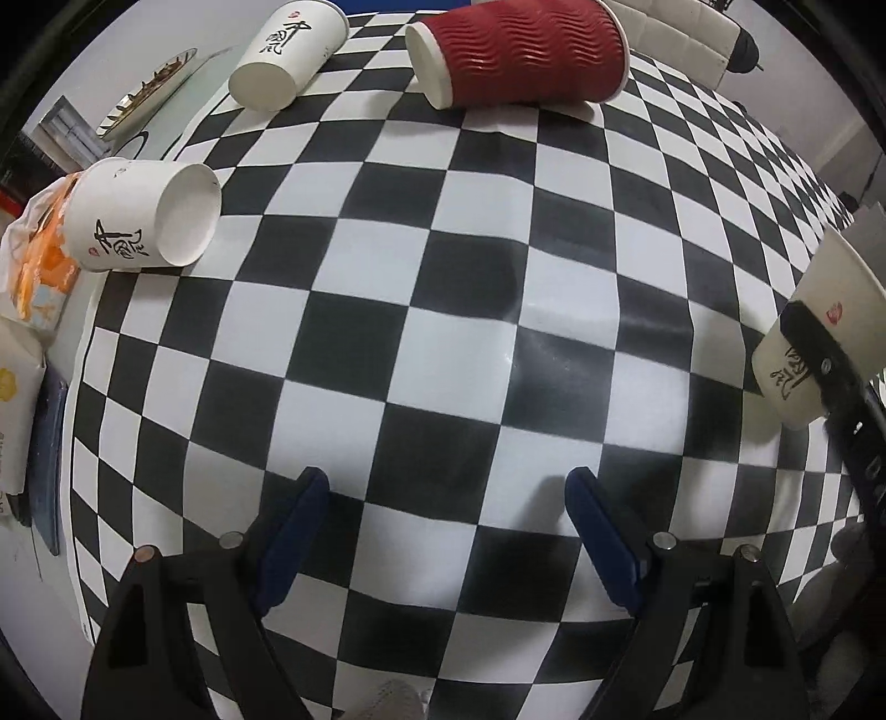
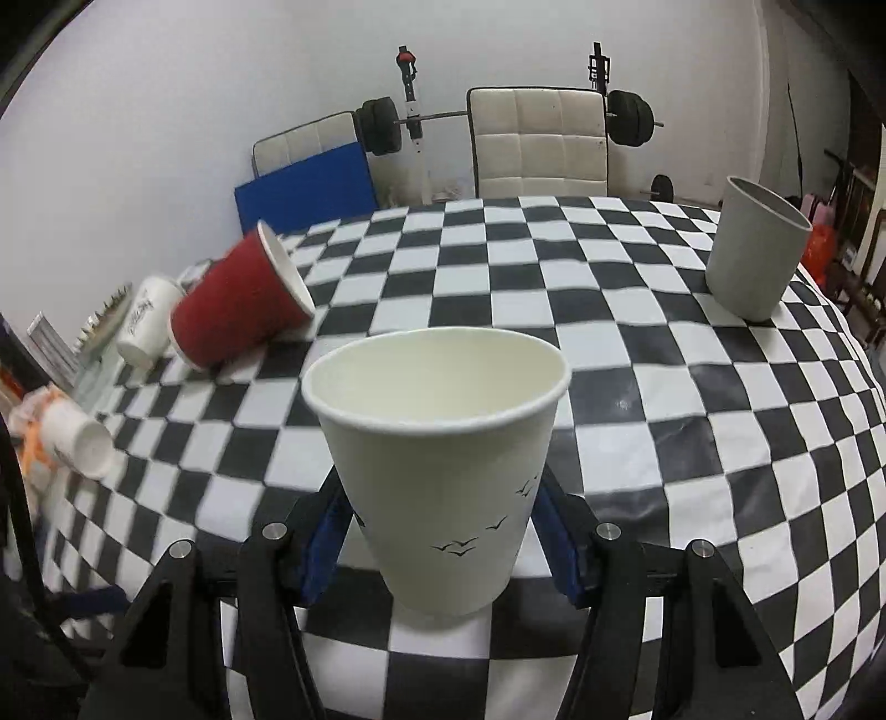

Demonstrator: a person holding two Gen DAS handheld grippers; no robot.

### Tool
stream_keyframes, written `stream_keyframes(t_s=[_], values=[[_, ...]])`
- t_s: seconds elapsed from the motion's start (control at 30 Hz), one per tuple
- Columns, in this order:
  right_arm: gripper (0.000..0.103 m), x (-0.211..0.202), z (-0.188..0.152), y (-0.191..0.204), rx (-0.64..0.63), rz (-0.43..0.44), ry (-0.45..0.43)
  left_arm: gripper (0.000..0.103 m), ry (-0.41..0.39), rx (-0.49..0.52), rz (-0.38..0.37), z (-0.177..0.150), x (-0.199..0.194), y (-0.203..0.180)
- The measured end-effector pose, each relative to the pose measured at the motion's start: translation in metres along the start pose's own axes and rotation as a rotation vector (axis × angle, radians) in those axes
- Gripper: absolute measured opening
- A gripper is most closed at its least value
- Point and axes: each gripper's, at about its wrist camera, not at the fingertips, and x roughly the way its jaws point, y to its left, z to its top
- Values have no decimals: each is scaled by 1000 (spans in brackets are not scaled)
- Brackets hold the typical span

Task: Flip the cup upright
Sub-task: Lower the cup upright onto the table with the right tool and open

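My right gripper (image 2: 440,523) is shut on a white paper cup (image 2: 443,471) with small bird marks. It holds the cup upright, mouth up, just above or on the checkered cloth (image 2: 664,443). The same cup (image 1: 808,343) shows at the right edge of the left wrist view with a black finger across it. My left gripper (image 1: 448,498) is open and empty above the cloth. A red ribbed cup (image 1: 520,52) (image 2: 238,304) lies on its side. Two white cups with black lettering (image 1: 288,52) (image 1: 144,216) lie on their sides too.
A grey cup (image 2: 756,255) stands upright at the far right of the table. A plate (image 1: 147,88) and orange-and-white packets (image 1: 39,266) sit off the cloth's left edge. A white chair (image 2: 537,141) and a barbell stand behind the table.
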Motion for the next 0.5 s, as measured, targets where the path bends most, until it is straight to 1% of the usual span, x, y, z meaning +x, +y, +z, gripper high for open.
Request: stream_keyframes(t_s=[0.03, 0.1, 0.13, 0.2, 0.23, 0.3, 0.33, 0.37, 0.5], values=[[64, 1, -4, 8, -12, -5, 2, 87, 0, 3, -1, 4, 1, 0], [65, -4, -12, 9, -26, -6, 18, 87, -2, 13, 2, 6, 10, 6], [65, -2, -15, 12, -32, -9, 32, 87, -4, 16, 2, -1, 15, 14], [65, -3, -26, 14, -38, -16, 66, 87, -7, 20, 1, -7, 15, 18], [67, -4, -29, 14, -36, -14, 79, 87, -11, 24, 0, -12, 15, 19], [78, -8, -35, 14, -22, -20, 108, 87, -20, 31, -1, -20, 8, 26], [87, -11, -37, 13, -12, -18, 123, 87, -28, 34, 2, -21, 1, 27], [88, -14, -40, 13, -6, -23, 136, 87, -37, 39, 9, -28, -3, 28], [88, -39, -51, 14, 3, -91, 202, 87, -84, 65, 22, -46, -32, 30]])
